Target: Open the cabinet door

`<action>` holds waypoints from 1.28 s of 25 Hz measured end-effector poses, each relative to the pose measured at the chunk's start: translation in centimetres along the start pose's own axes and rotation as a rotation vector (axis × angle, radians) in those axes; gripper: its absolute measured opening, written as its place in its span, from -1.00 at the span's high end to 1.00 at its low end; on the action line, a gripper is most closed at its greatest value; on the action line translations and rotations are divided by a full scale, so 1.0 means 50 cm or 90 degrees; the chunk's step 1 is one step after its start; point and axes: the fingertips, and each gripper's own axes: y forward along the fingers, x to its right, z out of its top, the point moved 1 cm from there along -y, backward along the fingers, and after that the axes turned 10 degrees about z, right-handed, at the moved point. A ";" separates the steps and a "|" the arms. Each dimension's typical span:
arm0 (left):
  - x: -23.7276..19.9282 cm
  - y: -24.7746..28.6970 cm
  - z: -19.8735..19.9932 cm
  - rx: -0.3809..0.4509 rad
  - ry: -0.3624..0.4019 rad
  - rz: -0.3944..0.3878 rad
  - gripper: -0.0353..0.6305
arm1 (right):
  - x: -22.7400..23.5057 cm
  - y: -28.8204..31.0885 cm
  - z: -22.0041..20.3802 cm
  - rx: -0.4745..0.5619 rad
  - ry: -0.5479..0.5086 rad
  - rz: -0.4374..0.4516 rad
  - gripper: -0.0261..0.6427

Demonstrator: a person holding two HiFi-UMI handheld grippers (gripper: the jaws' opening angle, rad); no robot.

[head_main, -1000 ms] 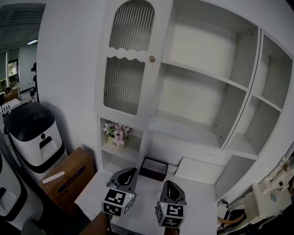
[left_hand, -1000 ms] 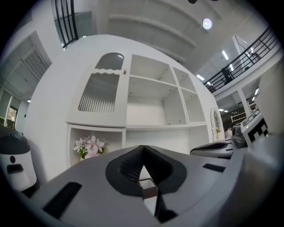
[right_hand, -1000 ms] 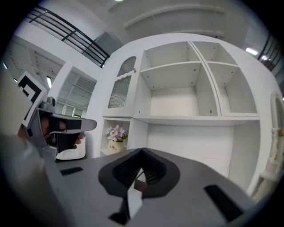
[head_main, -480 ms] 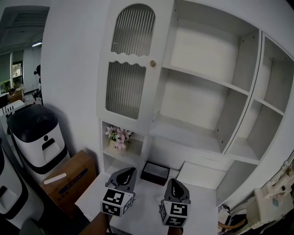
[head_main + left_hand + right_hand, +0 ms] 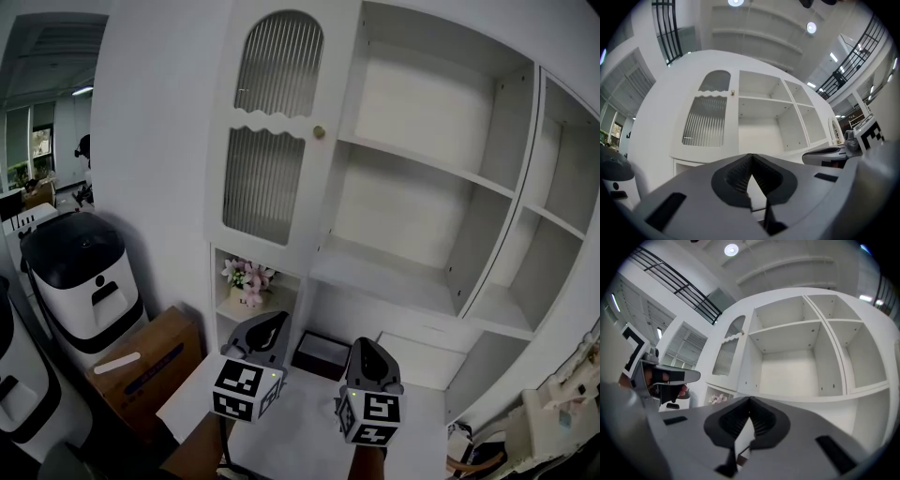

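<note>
My left claw [image 5: 270, 322] and right claw [image 5: 367, 346] are pinched shut, empty. Ahead, white cabinet door [image 5: 273, 141]: arched ribbed glass, scalloped rail, round brass knob [image 5: 319, 132]. Blue print on cardboard box [image 5: 141, 361]: illegible.

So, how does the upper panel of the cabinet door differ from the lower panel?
The upper panel has an arched top and a wavy bottom edge; the lower panel has a wavy top and a straight bottom. The upper panel sits above the knob, the lower panel below it. Both are ribbed, in one closed white door.
</note>
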 end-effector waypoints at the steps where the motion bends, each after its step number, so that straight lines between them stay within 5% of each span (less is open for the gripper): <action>1: 0.000 0.003 0.012 0.006 0.000 0.002 0.87 | 0.003 0.002 0.015 0.007 -0.009 0.001 0.86; 12: 0.034 0.023 0.094 0.034 0.018 0.028 0.87 | 0.029 0.005 0.102 0.044 -0.027 0.051 0.86; 32: -0.044 0.124 0.204 0.117 0.076 0.013 0.87 | 0.041 0.098 0.165 0.075 -0.065 0.003 0.86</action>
